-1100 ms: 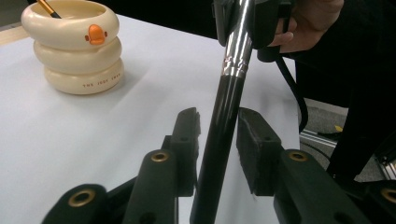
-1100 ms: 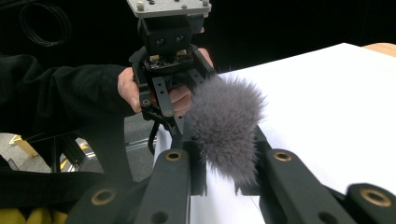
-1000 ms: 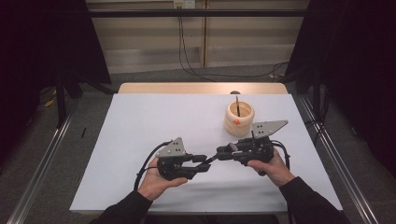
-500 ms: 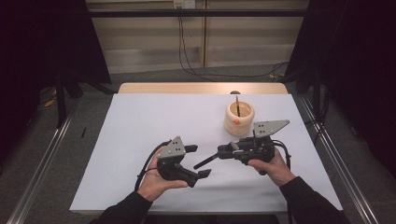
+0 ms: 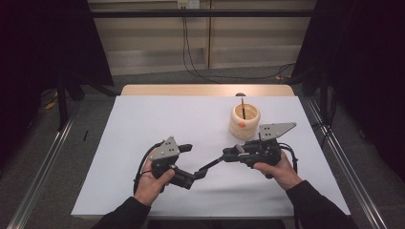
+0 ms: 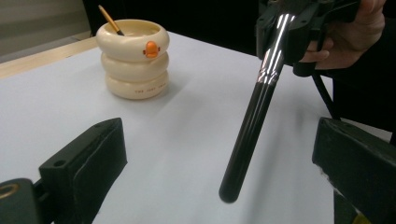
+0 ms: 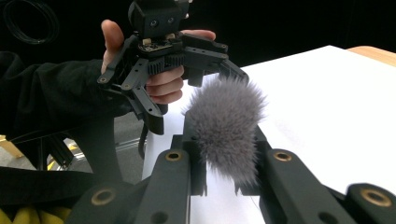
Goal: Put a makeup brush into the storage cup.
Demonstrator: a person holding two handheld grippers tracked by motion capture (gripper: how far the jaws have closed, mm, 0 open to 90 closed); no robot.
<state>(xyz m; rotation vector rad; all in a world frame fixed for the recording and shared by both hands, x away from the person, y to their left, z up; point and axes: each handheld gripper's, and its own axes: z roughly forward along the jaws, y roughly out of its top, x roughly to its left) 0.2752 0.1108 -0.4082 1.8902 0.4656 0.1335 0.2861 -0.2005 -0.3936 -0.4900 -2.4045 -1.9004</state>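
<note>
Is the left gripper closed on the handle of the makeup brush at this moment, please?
No, the left gripper stands wide open, and the brush handle hangs free between its jaws, held by the right gripper.

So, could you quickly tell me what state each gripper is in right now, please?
Left gripper: open, holding nothing; the brush handle's end sits between its jaws, untouched.
Right gripper: shut on the makeup brush, near its bristle end.

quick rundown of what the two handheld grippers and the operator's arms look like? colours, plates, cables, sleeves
Both the left gripper and the right gripper are black pistol-style units with blocky black jaws and brass-coloured pivot screws. Each carries a grey three-cornered plate dotted with small holes, and a black cable looping from the rear. Toothed gearing shows on the left one in the right gripper view. The person wears black long sleeves.
</note>
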